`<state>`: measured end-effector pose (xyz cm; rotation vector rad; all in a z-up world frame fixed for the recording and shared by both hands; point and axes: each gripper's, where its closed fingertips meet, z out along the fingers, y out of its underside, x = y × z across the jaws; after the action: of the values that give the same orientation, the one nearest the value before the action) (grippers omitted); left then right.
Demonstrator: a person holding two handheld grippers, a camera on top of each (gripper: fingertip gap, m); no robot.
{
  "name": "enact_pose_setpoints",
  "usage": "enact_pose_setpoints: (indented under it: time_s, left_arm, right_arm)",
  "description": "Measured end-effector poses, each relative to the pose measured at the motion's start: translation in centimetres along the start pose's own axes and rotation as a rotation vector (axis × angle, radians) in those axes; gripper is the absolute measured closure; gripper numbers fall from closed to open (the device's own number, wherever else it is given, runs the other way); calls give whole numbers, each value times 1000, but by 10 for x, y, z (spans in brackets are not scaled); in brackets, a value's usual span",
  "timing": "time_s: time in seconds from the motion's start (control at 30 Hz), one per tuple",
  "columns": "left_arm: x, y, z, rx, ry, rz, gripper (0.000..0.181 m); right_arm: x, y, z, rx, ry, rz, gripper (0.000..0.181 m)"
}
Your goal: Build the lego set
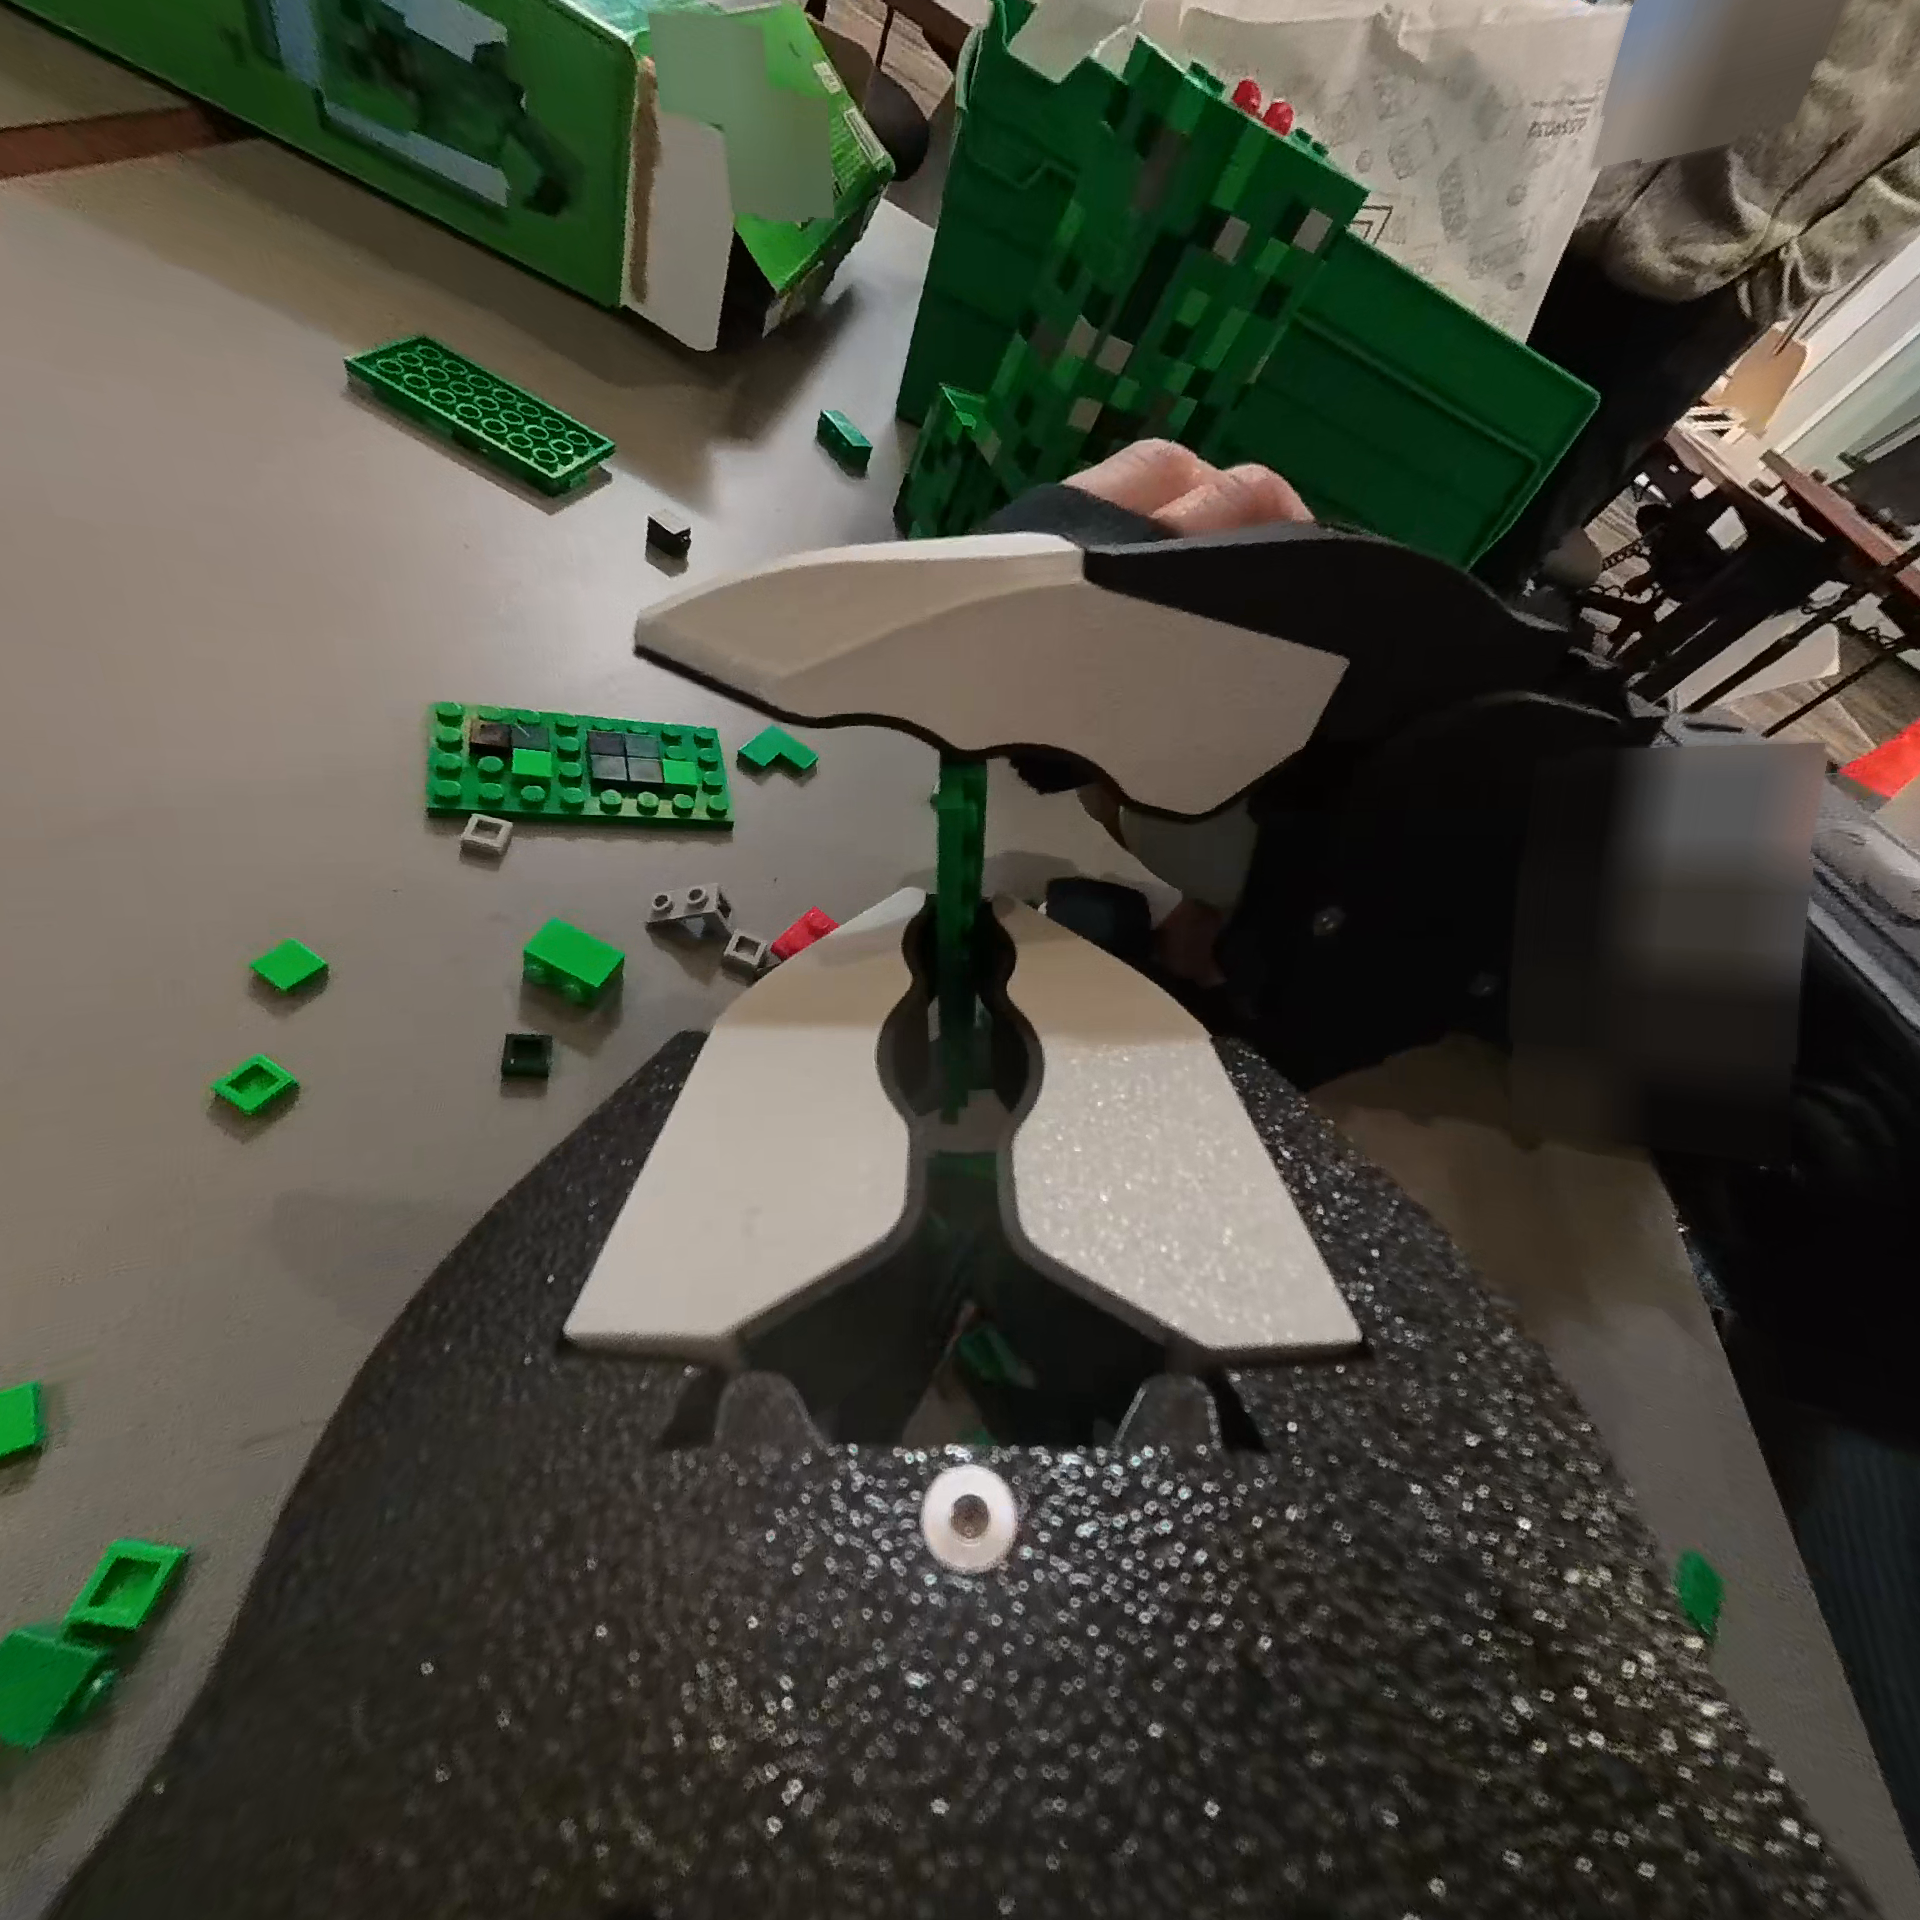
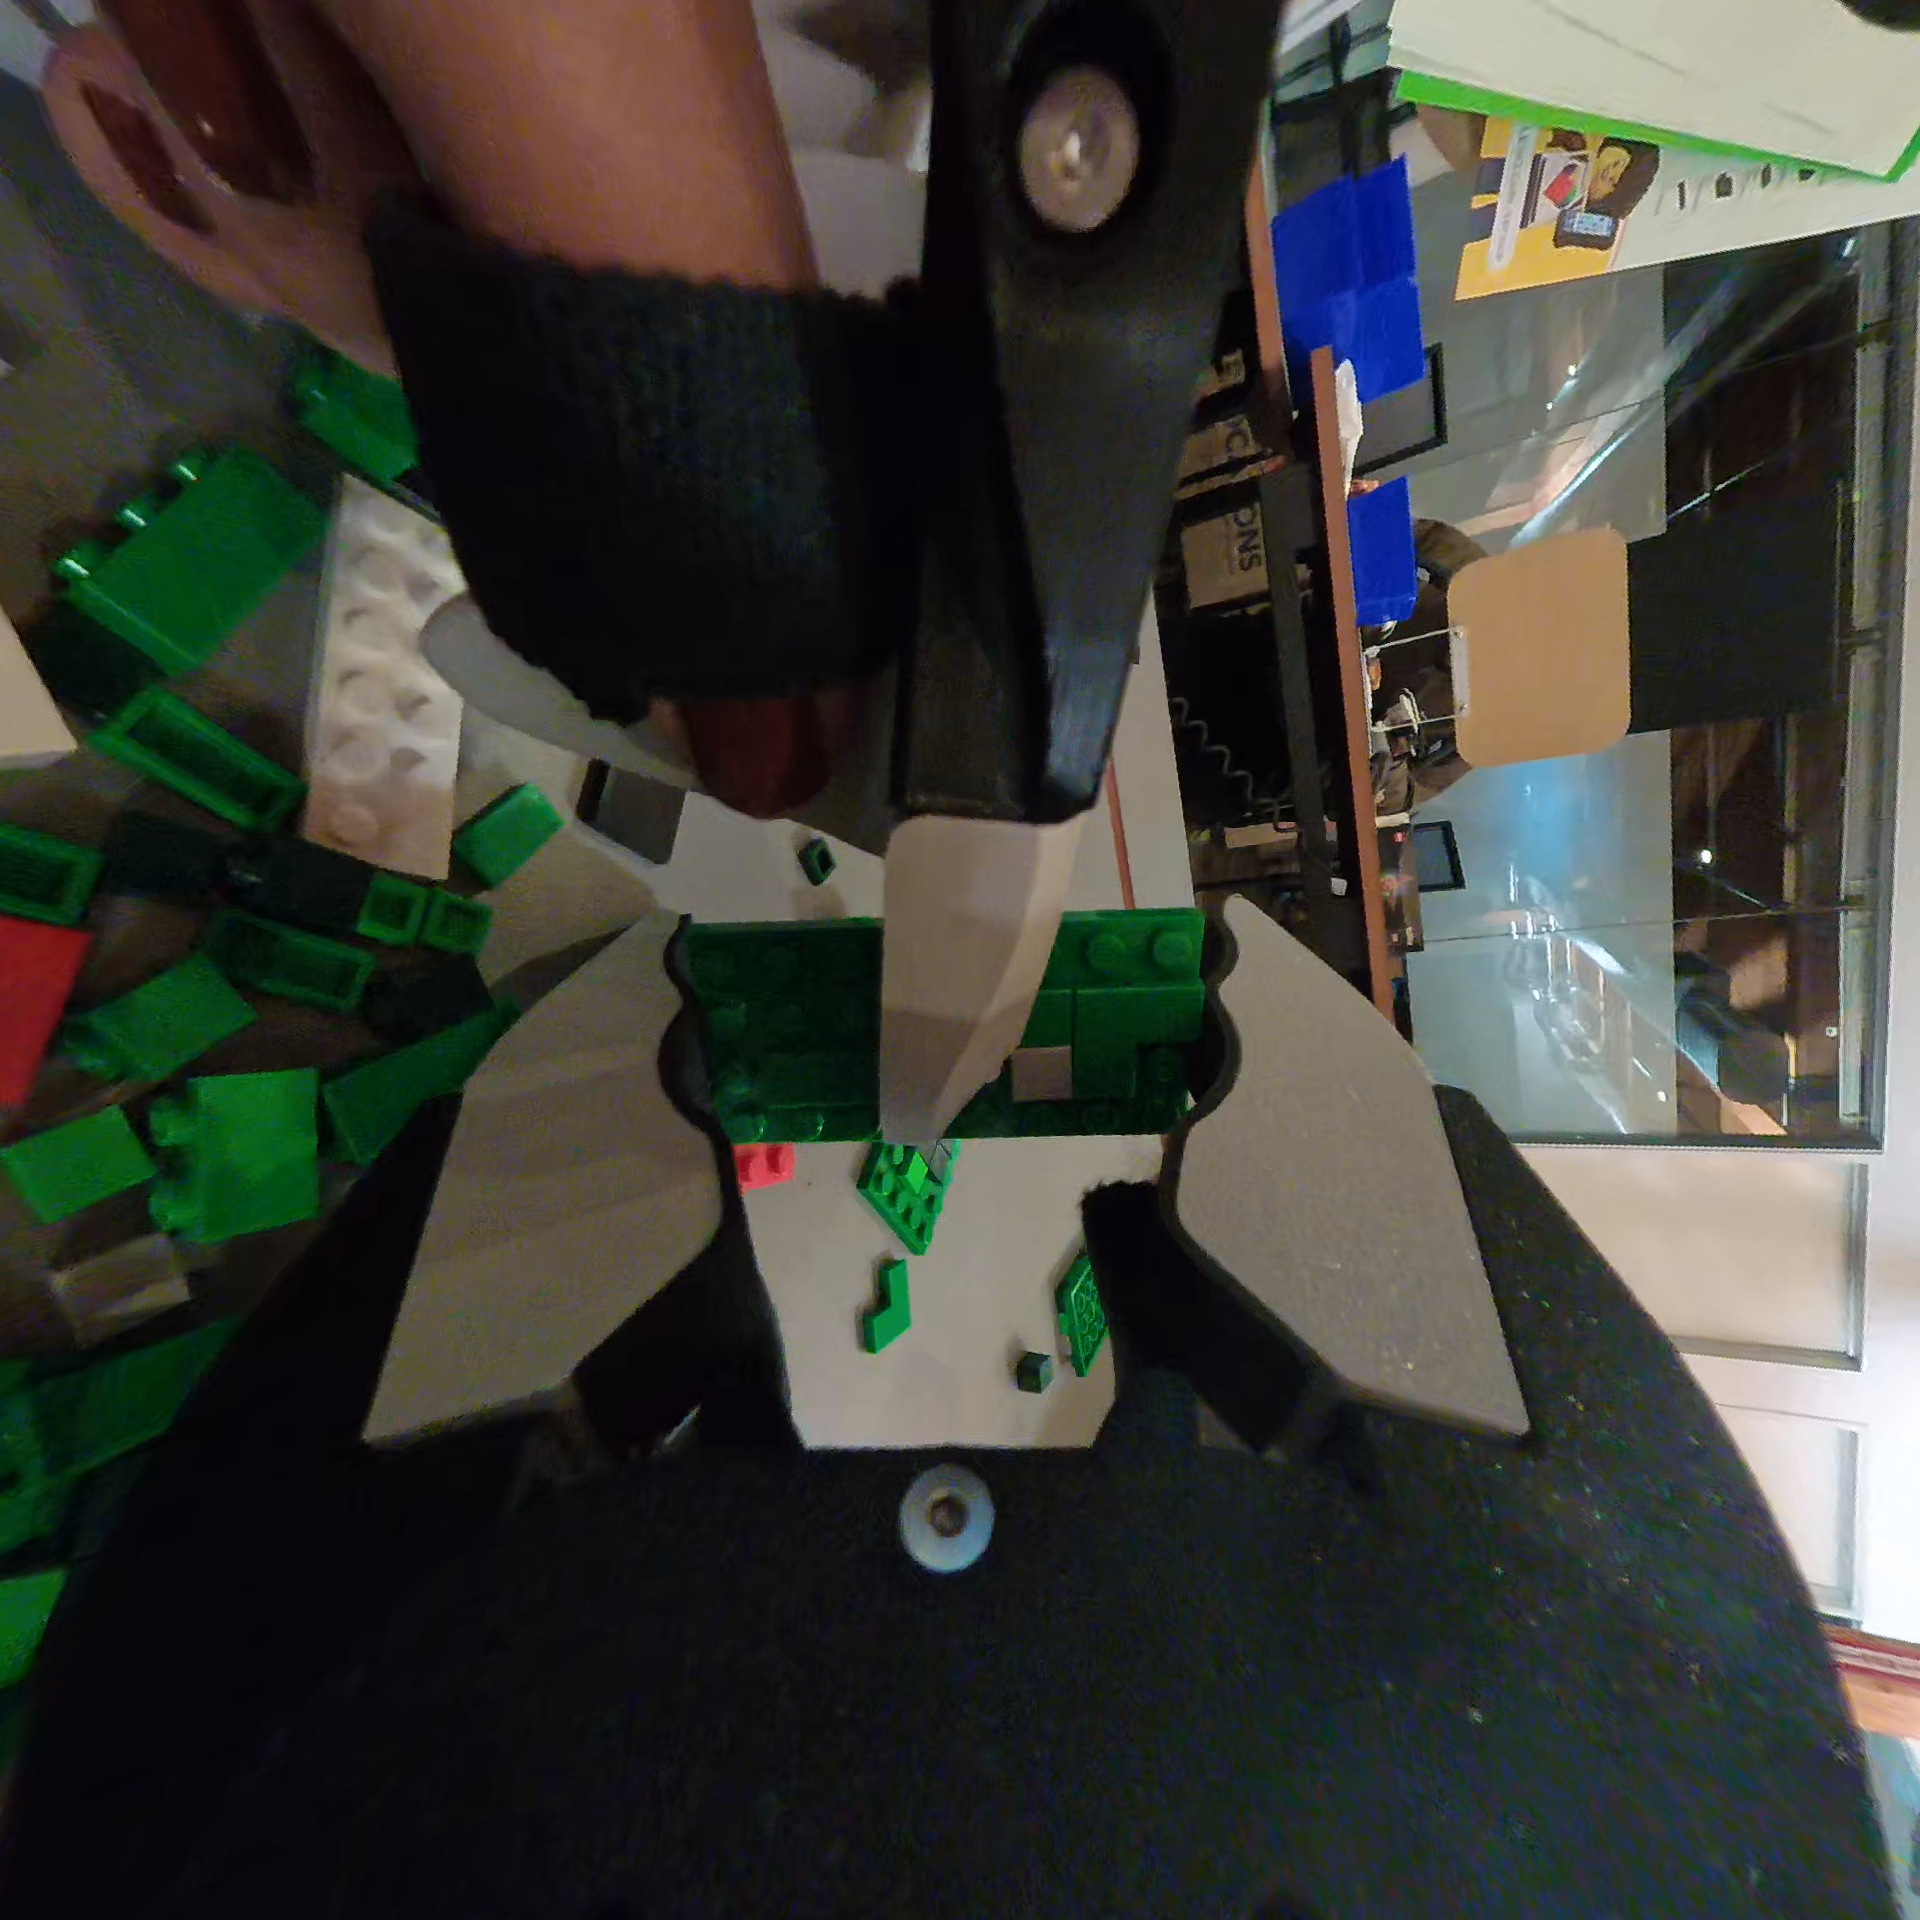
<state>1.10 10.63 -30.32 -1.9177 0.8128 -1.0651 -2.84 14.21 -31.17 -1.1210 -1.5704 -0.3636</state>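
Both grippers clamp one green plate assembly (image 2: 790, 1029) above the bench (image 1: 208, 644): left gripper (image 1: 961, 925) pinches it edge-on, right gripper (image 2: 945, 1023) spans its length. Probably bracing it for pressing; loose bricks (image 1: 571, 961) lie below

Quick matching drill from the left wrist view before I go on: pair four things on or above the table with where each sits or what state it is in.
Things:
1. green plate assembly
2. long studded plate with dark tiles
3. green L-shaped piece
4. green set box

Places or states:
A. lying on its side at the far left of the table
B. held off the table, clamped edge-on in the left tongs
C. flat on the table, left of the tongs
D. just right of the studded plate

Pairs: 1-B, 2-C, 3-D, 4-A
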Motion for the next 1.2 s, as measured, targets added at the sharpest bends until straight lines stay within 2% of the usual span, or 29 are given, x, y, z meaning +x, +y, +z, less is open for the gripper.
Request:
enact_pose_setpoints:
  time_s: [0.2, 0.3, 0.4, 1.03, 1.2]
  left_arm:
    - [-2, 0, -2, 13, 24, -19, 175]
    - [-2, -1, -3, 44, 77, -103, 175]
    - [-4, -2, -4, 73, 121, -198, 174]
    - [-7, -6, -8, 111, 187, -335, 171]
    - [-5, -4, -5, 95, 168, -282, 172]
  right_arm:
    - [0, -2, 2, 20, 6, -5, 91]
    - [0, -3, 3, 18, 3, -9, 91]
    - [3, -3, 6, 4, 48, -55, 91]
    - [17, -5, 9, -38, 247, -247, 91]
    - [8, -5, 8, 15, 123, -124, 91]
